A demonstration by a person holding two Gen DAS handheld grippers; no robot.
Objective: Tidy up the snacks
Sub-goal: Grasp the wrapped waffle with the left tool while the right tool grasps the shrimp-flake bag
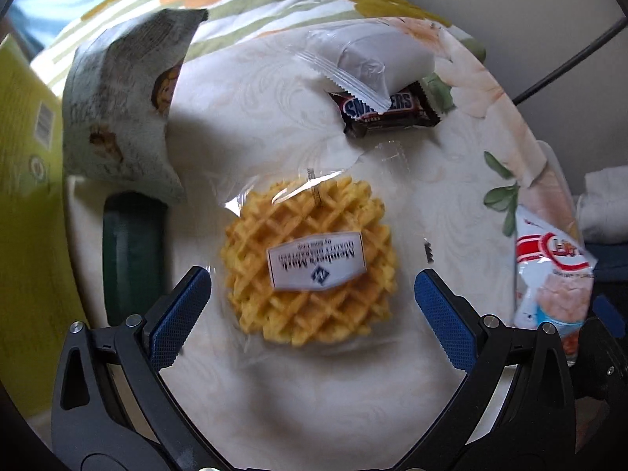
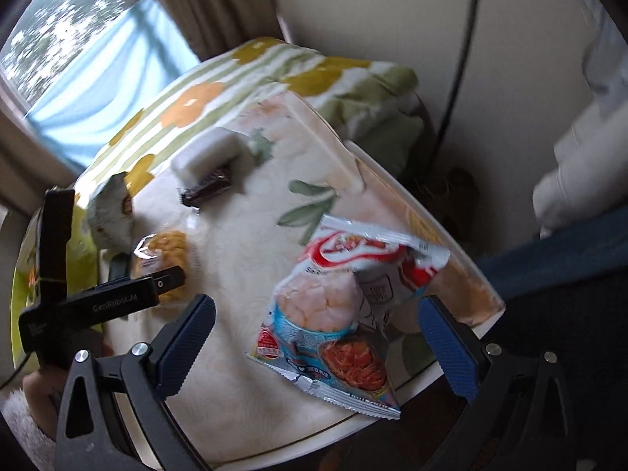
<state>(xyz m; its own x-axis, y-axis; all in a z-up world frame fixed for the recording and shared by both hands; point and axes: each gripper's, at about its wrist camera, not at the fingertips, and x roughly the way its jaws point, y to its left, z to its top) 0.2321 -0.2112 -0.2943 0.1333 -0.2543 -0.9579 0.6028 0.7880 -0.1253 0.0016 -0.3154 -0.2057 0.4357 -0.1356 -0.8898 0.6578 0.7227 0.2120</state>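
Observation:
A wrapped waffle point(image 1: 310, 263) lies mid-table, and my left gripper point(image 1: 312, 298) hovers open over it, one blue pad on each side, not touching. Behind it lie a Snickers bar point(image 1: 386, 112) and a clear packet with a white cake point(image 1: 369, 59) partly on top of it. A grey snack bag point(image 1: 117, 110) stands at the left. My right gripper point(image 2: 316, 325) is open around a red, white and blue snack packet point(image 2: 345, 310) near the table's right edge point(image 2: 451, 243), pads apart from it. The waffle point(image 2: 170, 251) and the left gripper point(image 2: 129, 294) show at the left there.
The small table wears a floral cloth point(image 1: 274, 90). A yellow-green box point(image 1: 23, 196) stands at the left, with a dark green object point(image 1: 131, 259) beside it. A striped flowered blanket point(image 2: 219, 90) lies behind, and a black cable point(image 2: 459, 70) runs down the wall.

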